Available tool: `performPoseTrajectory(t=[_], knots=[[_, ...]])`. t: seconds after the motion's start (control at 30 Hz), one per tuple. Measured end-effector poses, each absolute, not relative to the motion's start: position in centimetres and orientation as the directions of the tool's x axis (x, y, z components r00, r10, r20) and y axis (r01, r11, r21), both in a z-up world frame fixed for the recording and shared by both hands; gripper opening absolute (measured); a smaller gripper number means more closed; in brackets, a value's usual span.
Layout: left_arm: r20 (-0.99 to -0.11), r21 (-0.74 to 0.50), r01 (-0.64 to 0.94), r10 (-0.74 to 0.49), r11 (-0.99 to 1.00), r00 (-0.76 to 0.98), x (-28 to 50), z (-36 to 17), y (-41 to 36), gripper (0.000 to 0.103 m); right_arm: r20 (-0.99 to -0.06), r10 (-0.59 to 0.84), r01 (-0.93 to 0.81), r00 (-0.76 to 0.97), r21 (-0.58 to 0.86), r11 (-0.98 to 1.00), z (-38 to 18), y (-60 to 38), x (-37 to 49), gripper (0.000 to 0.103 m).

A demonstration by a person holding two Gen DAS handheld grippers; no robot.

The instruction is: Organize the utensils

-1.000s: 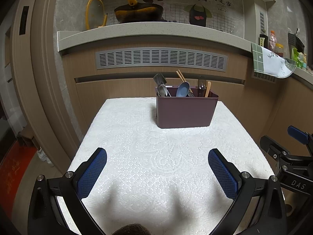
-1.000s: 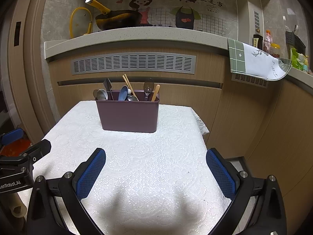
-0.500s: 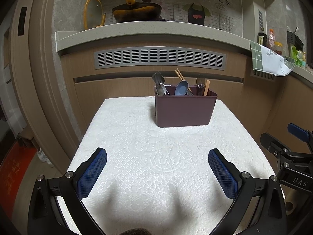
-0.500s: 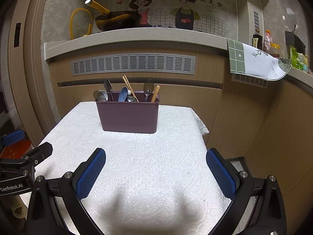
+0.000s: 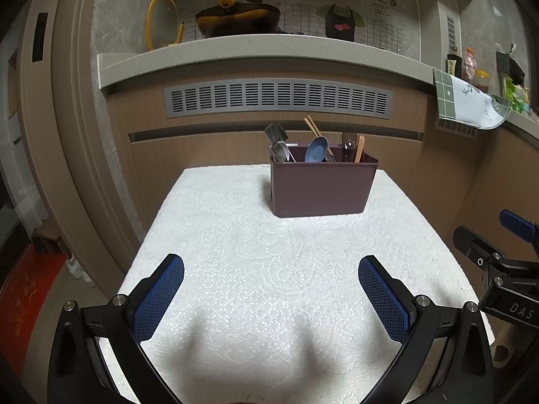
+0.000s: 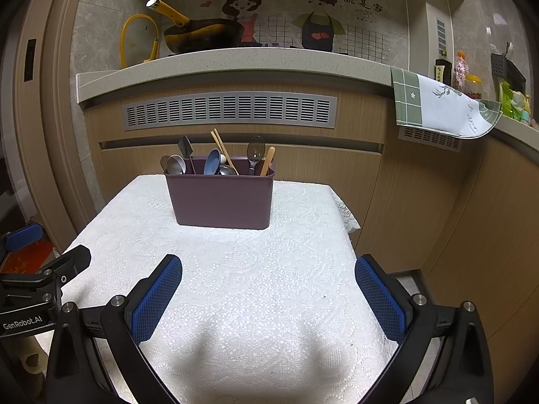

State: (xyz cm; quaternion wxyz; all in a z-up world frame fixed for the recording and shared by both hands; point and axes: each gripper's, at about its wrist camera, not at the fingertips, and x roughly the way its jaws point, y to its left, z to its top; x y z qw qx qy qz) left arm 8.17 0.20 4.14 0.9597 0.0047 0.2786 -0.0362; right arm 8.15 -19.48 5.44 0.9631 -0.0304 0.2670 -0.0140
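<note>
The left gripper [image 5: 271, 294] hangs over the bench [image 5: 269, 256], jaws spread wide, holding nothing. The right gripper [image 6: 268, 291] likewise gapes empty, well short of the utensil caddy [image 6: 220, 198].

A home kitchen, seen from beside a small covered table.

Up on the stone tabletop [image 6: 235, 59] sits a dark wok with a yellow handle [image 6: 202, 35], a yellow-rimmed glass lid [image 6: 139, 40] leaning just beside it; behind them a tiled wall carries a cartoon sticker of two cooks in aprons [image 6: 286, 23]. Wood-grain cabinets run below with a grey vent grille [image 6: 229, 111], a green-checked cloth [image 6: 438, 104] hangs over the edge, and bottles and jars [image 6: 461, 70] crowd the right end.
</note>
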Motion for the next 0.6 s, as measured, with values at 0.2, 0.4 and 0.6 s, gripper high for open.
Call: performPoseTrajectory(t=[0.2, 0.4, 0.6], knots=[[-0.547, -0.009, 0.069, -0.063, 0.998, 0.835, 8.4, 3.5, 0.3, 0.103, -0.524, -0.046, 0.015, 0.851, -0.063, 0.998, 5.1, -19.4, 8.3, 0.102], [-0.578, -0.002, 0.066, -0.055, 0.998, 0.814, 9.1, 2.2, 0.4, 0.103, -0.555, -0.050, 0.017, 0.830, -0.064, 0.998, 4.1, -19.4, 9.2, 0.102], [-0.602, -0.014, 0.031, -0.033, 0.999, 0.798, 10.4, 0.0, 1.2, 0.103, -0.620, -0.051, 0.026, 0.783, -0.050, 0.998, 2.0, -19.7, 10.9, 0.102]])
